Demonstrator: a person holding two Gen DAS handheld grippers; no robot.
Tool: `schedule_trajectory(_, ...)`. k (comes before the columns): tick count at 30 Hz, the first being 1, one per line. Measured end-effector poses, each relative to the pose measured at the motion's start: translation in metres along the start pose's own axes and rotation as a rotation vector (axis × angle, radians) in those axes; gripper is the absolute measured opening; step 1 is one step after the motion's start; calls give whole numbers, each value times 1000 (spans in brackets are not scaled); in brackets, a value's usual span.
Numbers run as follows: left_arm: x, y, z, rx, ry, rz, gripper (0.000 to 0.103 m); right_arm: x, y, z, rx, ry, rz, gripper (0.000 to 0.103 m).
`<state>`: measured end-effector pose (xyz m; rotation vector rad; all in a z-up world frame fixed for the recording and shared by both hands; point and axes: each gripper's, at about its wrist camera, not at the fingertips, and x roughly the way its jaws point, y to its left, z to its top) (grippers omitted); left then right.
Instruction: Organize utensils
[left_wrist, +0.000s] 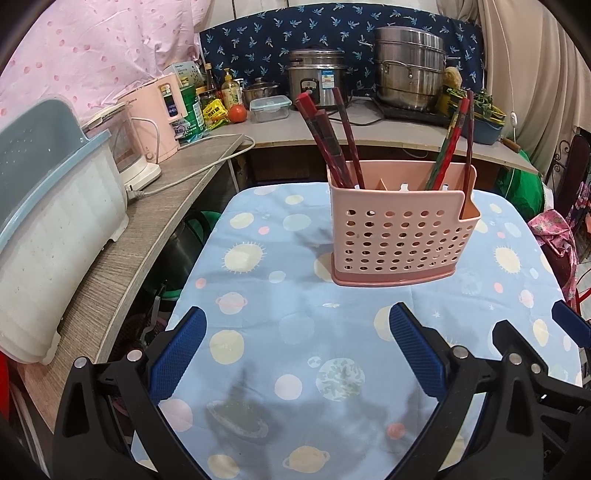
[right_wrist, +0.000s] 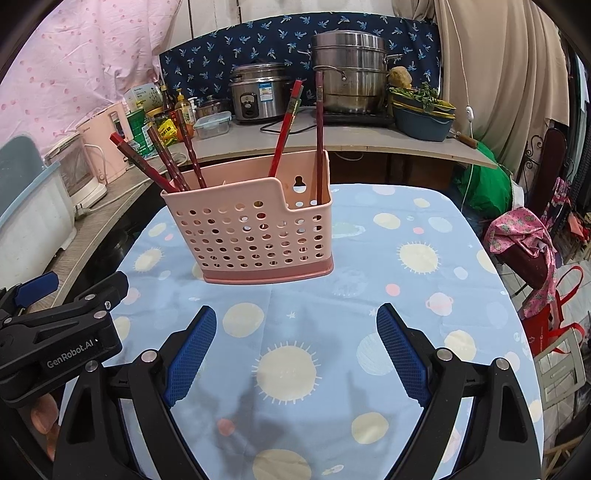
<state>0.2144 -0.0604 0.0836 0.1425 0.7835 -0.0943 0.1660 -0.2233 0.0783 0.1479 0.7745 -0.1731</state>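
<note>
Here our left gripper (left_wrist: 297, 328) and right gripper (right_wrist: 295, 325) hover low in frame, jaws wide, empty. Reaching in carelessly, we could tip the light caddy (left_wrist: 399, 232) at centre of the bench (left_wrist: 258, 295); chopsticks (left_wrist: 332, 136) lean in its left and right compartments.

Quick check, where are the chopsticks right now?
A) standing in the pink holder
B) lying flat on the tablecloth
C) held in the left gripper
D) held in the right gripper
A: the red chopsticks stand leaning inside the pink holder on the tablecloth, while the left gripper and right gripper are both open with nothing between their fingers.
</note>
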Motion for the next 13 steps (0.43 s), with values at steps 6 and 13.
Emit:
schedule_trajectory(6, 3, 0, 2, 0, 3, 1, 95, 1, 0, 1, -1, 1, 0, 85)
schedule_trajectory(13, 9, 1, 3, -9, 21, 1, 95, 3, -1, 4, -2, 1, 0, 85)
